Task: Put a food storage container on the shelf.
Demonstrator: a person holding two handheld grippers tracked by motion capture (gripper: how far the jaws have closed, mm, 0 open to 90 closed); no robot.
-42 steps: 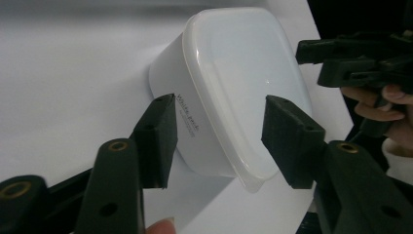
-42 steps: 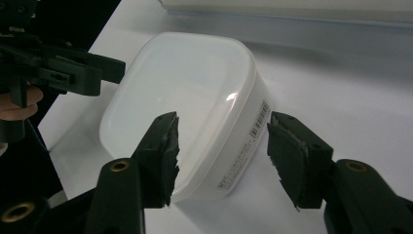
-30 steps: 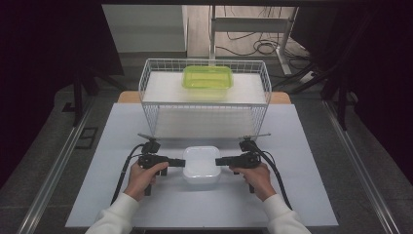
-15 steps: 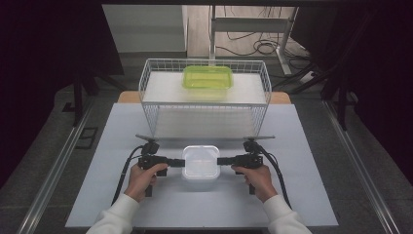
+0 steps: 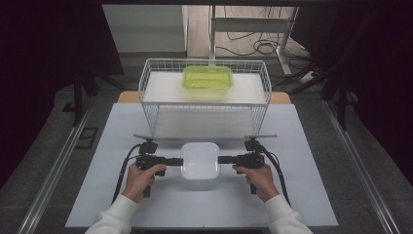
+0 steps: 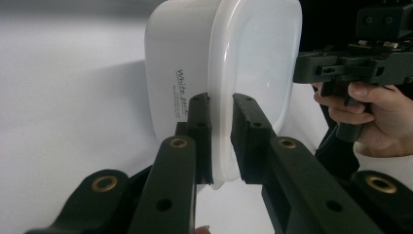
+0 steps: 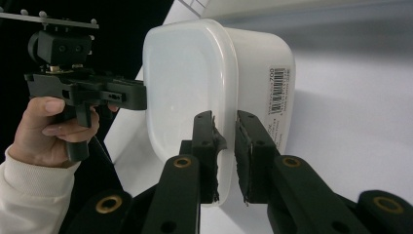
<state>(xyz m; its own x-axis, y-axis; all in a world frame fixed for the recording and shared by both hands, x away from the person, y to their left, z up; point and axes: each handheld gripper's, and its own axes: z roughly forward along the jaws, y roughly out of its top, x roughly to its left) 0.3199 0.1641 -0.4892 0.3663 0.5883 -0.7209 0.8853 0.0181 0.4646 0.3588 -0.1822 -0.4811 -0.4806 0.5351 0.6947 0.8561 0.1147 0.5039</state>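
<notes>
Gripped at its 9 and 3 o'clock rims by the left gripper (image 5: pixel 180 161) and right gripper (image 5: pixel 220 159), jaws narrowed on each rim, the white container (image 5: pixel 199 159) is held above the table (image 5: pixel 97 195). At 12 o'clock, a green tub (image 5: pixel 207 77) sits in the wire basket (image 5: pixel 146 87); its contents cannot be made out.

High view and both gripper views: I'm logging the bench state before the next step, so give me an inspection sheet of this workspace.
Surface: white table top, bare around the work.
Job's things: white lidded container, gripped at both ends; green container inside the white wire basket.
Clutter: nothing seen.
Grippers: left gripper clamped on the white container's rim; right gripper clamped on the opposite rim.
Cables: black cable trails from the left gripper, another from the right; loose cables on the floor beyond the table.
Surroundings: dark curtains on both sides, grey floor.
</notes>
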